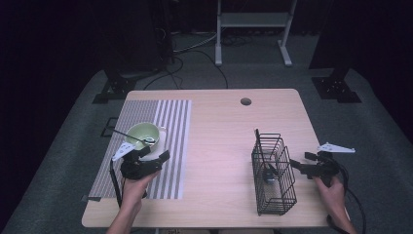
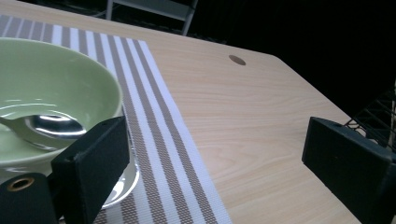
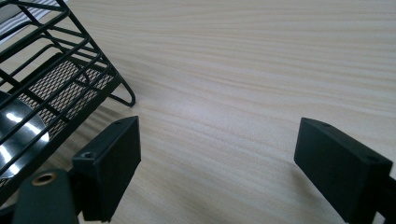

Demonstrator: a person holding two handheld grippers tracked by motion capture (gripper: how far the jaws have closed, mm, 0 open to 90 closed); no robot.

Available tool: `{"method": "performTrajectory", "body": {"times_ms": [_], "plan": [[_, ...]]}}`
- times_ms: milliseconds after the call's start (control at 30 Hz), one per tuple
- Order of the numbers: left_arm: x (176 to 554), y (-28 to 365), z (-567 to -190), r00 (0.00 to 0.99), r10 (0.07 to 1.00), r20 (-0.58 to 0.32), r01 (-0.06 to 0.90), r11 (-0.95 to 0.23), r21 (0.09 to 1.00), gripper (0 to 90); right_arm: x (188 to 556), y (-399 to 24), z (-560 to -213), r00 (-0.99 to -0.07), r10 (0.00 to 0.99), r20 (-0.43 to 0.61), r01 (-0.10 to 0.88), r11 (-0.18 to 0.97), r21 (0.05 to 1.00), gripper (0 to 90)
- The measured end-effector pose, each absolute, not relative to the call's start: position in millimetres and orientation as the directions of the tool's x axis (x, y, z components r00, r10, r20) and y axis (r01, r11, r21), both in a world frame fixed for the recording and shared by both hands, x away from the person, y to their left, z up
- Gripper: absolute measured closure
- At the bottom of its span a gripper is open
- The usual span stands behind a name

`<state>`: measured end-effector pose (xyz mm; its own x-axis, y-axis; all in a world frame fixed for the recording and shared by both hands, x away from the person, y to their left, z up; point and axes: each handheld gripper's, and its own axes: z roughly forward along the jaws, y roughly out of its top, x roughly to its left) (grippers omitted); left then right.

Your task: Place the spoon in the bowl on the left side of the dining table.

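Looking at the left gripper [image 1: 155,157], it sits right at the near rim of the green bowl [image 1: 142,134] on the striped mat [image 1: 170,146], jaws spread wide and holding nothing. One pad is almost against the bowl wall in the left gripper view. The spoon [image 2: 46,127] lies inside the bowl, handle sticking out back-left past the rim, so its long axis runs diagonally away from that gripper. Right gripper [image 1: 298,167] is also spread and empty, just beside the wire basket [image 1: 273,175] far across the table, so I'd guess left grabs the spoon
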<state>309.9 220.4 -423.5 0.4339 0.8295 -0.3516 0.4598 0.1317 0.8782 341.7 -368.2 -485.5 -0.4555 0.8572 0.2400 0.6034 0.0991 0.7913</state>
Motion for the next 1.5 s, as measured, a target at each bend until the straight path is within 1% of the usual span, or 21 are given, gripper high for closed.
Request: {"method": "performTrajectory", "body": {"times_ms": [767,1000,1133,1333,1500], "plan": [[306.6,182.9,-433.5,0.511,0.791,-0.338,0.505,0.042,0.862,6.6,341.1,-367.9,-485.3,-0.457,0.856,0.241,0.601,0.098,0.793,13.7],[303.6,167.0,-435.8,0.549,0.759,-0.349,0.520,0.017,0.854,6.7,341.0,-367.9,-485.3,-0.458,0.856,0.241,0.601,0.098,0.793,13.7],[301.9,162.0,-436.3,0.560,0.756,-0.338,0.513,0.004,0.859,6.7,341.0,-367.9,-485.3,-0.457,0.856,0.241,0.600,0.097,0.794,13.6],[298.9,158.3,-444.3,0.564,0.747,-0.352,0.529,0.001,0.849,6.7,340.6,-367.9,-485.2,-0.461,0.854,0.240,0.597,0.098,0.796,13.6],[297.5,155.7,-444.7,0.572,0.741,-0.352,0.525,-0.001,0.851,6.7,340.4,-368.3,-485.1,-0.462,0.853,0.241,0.594,0.096,0.798,13.6]]}}
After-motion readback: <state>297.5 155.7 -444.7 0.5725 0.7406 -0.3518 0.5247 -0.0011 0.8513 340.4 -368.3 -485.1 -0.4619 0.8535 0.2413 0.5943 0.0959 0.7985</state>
